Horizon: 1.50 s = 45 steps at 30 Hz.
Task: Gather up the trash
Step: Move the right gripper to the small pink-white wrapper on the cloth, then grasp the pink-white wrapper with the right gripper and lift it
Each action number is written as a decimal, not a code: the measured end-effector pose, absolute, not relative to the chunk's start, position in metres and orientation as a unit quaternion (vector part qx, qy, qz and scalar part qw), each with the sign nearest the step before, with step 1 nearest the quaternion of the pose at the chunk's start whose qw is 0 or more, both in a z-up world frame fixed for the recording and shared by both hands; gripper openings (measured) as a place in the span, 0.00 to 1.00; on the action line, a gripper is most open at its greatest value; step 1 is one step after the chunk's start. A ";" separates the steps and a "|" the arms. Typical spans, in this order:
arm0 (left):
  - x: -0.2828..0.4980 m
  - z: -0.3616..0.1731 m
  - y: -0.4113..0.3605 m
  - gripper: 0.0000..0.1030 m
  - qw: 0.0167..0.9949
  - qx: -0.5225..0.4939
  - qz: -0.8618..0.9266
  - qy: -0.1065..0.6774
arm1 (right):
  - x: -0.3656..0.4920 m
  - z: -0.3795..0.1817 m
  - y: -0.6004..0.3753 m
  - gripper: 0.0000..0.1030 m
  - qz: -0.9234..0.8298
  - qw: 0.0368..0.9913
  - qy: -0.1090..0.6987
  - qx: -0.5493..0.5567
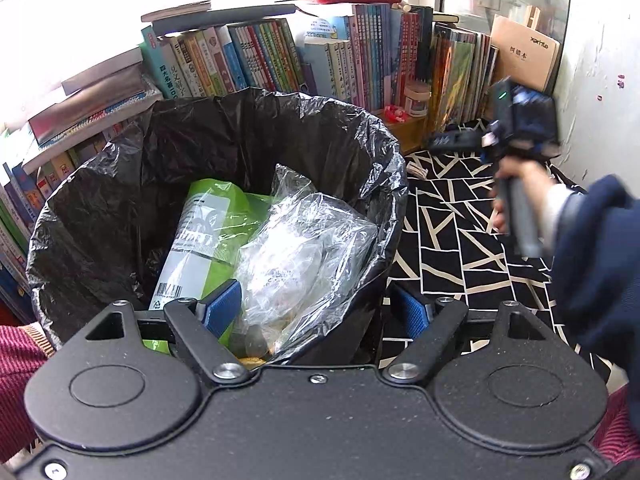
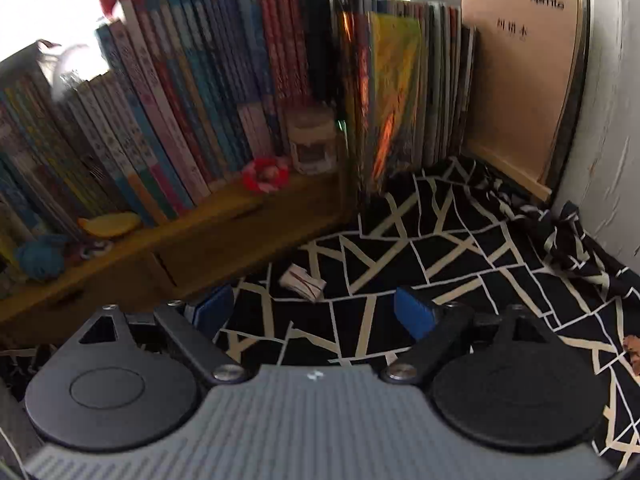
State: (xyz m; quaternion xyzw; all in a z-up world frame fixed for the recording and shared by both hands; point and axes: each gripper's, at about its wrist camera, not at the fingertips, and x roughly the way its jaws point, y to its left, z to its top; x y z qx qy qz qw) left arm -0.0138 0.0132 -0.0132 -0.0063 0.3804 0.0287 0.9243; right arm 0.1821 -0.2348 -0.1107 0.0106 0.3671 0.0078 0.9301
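- Left gripper (image 1: 320, 308) up against the near rim of the trash bin (image 1: 216, 216), blue pads wide apart, one pad inside the bin and one outside, rim and black bag between them, not pinched.
- Black bag (image 1: 120, 200) lining the bin and folded over its rim.
- Inside the bin: a green and white wrapper (image 1: 200, 236) and a crumpled clear plastic bag (image 1: 304, 240), side by side and touching.
- Right gripper (image 2: 314, 312) tipped down over the black and white patterned cloth (image 2: 460, 264), pads wide apart, nothing between them.
- Small white crumpled wrapper (image 2: 302, 282) with red marks lying on the cloth, just past the right pads, not touched.
- Right hand (image 1: 516, 196) seen from the left camera, wrapped around the handle, dark blue sleeve (image 1: 596, 260) behind it.
- Rows of books (image 2: 160, 120) along the back.
- Small jar (image 2: 314, 146) on the wooden shelf (image 2: 224, 224).
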 end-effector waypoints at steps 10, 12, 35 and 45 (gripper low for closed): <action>-0.009 -0.017 0.009 0.77 0.923 -0.004 0.008 0.385 | 0.262 -0.179 -0.213 0.90 -0.045 0.918 0.394 0.011; -0.006 -0.019 0.008 0.77 0.922 0.000 0.009 0.387 | 0.278 -0.186 -0.213 0.90 -0.059 0.916 0.395 0.023; -0.002 -0.023 0.017 0.77 0.915 -0.017 0.028 0.401 | 0.204 -0.104 -0.223 0.44 0.042 0.907 0.418 0.029; -0.002 -0.023 0.021 0.77 0.912 -0.031 0.032 0.408 | 0.108 0.011 -0.183 0.45 0.183 0.921 0.342 0.040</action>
